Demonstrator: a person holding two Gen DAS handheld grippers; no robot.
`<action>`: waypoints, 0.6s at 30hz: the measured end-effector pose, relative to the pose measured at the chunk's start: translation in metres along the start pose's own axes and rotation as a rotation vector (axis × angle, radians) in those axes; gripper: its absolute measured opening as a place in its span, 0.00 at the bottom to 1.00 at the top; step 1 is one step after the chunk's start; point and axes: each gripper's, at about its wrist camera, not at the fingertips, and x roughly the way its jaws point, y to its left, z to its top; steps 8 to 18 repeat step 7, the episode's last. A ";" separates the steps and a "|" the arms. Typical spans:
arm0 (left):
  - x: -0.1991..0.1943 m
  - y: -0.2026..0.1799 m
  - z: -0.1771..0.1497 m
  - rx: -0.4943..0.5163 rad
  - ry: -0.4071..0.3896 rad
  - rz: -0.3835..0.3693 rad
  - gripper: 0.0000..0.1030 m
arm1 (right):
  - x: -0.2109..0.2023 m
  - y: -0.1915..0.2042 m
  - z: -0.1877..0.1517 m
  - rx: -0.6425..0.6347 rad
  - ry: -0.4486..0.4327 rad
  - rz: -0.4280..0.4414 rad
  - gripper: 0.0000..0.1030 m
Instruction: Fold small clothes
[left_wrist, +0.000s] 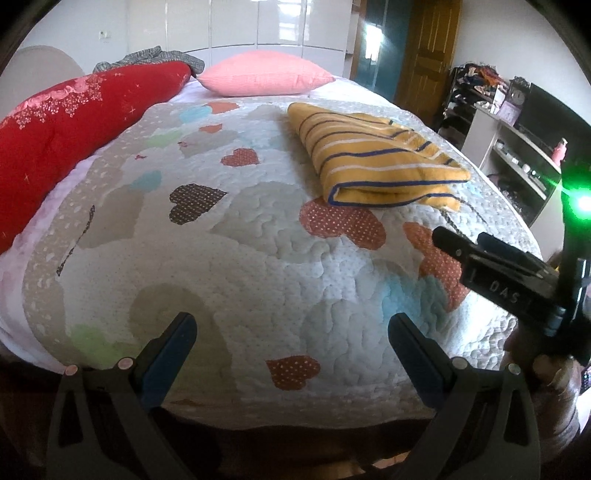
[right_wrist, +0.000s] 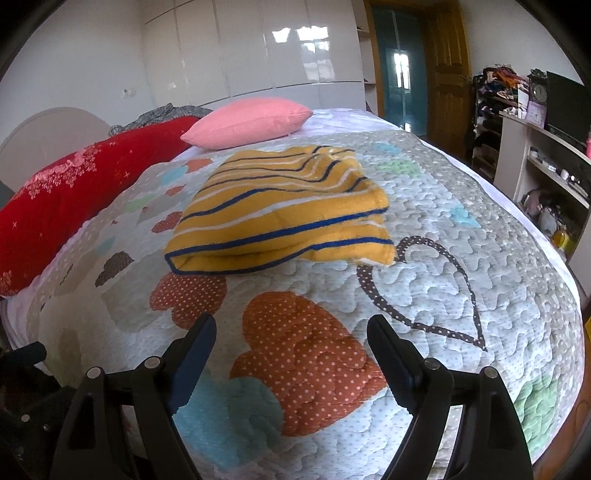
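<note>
A yellow garment with blue and white stripes lies folded on the quilted bedspread, to the right of the middle. It also shows in the right wrist view, straight ahead of that gripper. My left gripper is open and empty, held over the near edge of the bed, well short of the garment. My right gripper is open and empty, a little in front of the garment's near folded edge. The right gripper's body shows at the right in the left wrist view.
A red quilt lies rolled along the left side of the bed. A pink pillow sits at the head. A grey cloth lies behind the quilt. Shelves and a door stand at the right.
</note>
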 end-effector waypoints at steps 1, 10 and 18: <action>-0.001 0.001 0.000 -0.002 -0.004 -0.001 1.00 | 0.000 0.001 -0.001 -0.004 0.001 0.000 0.85; 0.001 0.009 -0.001 -0.019 -0.013 0.019 1.00 | 0.003 0.010 -0.002 -0.027 0.008 0.006 0.85; 0.001 0.009 -0.001 -0.019 -0.013 0.019 1.00 | 0.003 0.010 -0.002 -0.027 0.008 0.006 0.85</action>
